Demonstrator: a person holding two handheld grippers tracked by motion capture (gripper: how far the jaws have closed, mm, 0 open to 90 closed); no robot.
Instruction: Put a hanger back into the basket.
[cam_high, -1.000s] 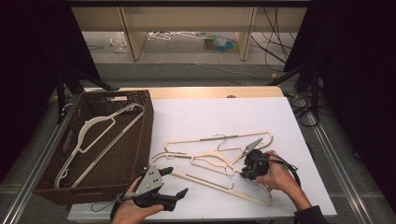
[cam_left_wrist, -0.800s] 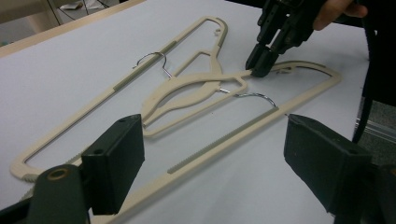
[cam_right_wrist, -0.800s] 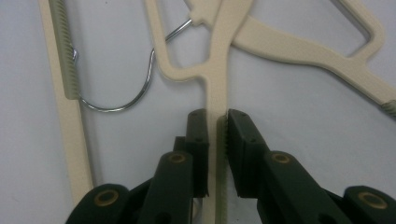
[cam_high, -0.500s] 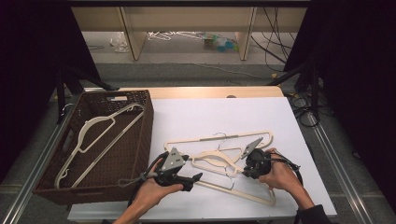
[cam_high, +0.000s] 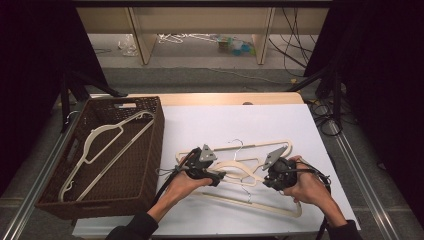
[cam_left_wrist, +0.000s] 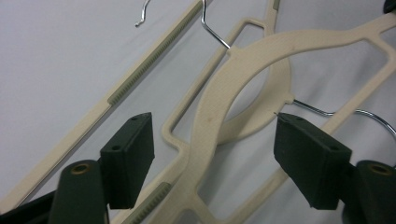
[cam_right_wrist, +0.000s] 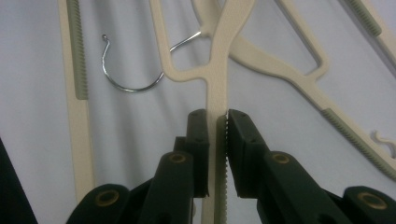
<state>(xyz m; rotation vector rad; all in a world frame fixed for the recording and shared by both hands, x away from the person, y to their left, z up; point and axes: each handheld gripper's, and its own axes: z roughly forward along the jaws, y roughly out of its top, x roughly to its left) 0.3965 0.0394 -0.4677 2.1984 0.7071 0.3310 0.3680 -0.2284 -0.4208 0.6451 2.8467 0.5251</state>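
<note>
Several cream hangers (cam_high: 235, 172) lay overlapped at lower centre of the high view, on the white table (cam_high: 225, 125); one more sat in the basket (cam_high: 150, 150) at left; risk: lifting could drag tangled neighbours by their hooks, or the thin bar could slip; right gripper (cam_right_wrist: 217, 122) was clamped on a hanger bar; left gripper (cam_left_wrist: 215, 140) stood wide, straddling a hanger neck, holding nothing.
</note>
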